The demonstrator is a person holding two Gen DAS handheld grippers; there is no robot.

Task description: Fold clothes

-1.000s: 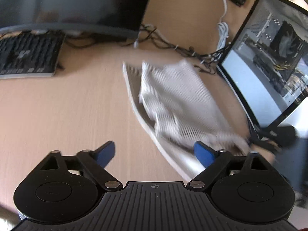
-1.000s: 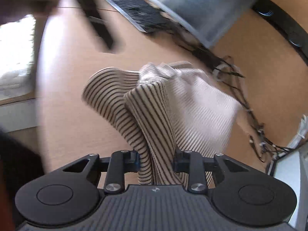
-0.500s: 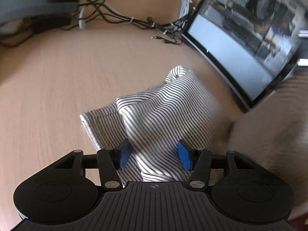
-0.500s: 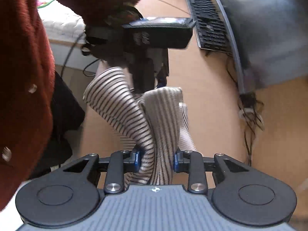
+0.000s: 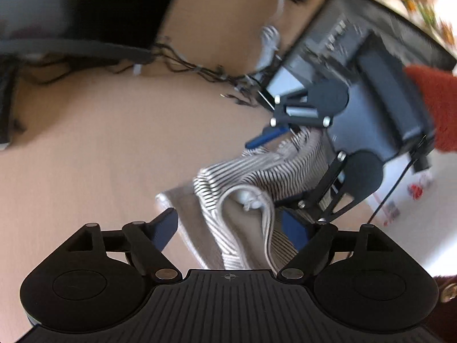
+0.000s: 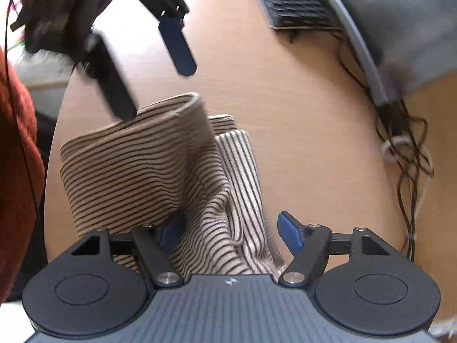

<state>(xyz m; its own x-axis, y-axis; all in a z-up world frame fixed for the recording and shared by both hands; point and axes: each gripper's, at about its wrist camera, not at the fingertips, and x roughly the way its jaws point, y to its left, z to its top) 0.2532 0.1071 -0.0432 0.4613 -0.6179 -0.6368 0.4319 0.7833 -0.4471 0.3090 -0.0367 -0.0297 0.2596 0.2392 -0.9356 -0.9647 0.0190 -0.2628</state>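
A striped beige-and-dark garment (image 5: 251, 188) lies bunched on the wooden desk (image 5: 100, 148); it also shows in the right wrist view (image 6: 171, 171). My left gripper (image 5: 232, 228) is open, its blue pads on either side of the garment's near fold. My right gripper (image 6: 231, 231) is open too, with cloth lying loose between its pads. The right gripper also shows in the left wrist view (image 5: 274, 171), straddling the far end of the garment. The left gripper shows in the right wrist view (image 6: 160, 65), above the raised fold.
A monitor (image 5: 80, 14) and a keyboard (image 6: 294, 0) stand at the back of the desk. A tangle of cables (image 5: 200, 68) runs behind them. A computer case (image 5: 357, 65) stands at the right. My red sleeve (image 6: 17, 157) is at the left edge.
Both grippers have opened and let go of the garment. The cloth has dropped onto the desk in a loose bunch. The left gripper has pulled back a little.
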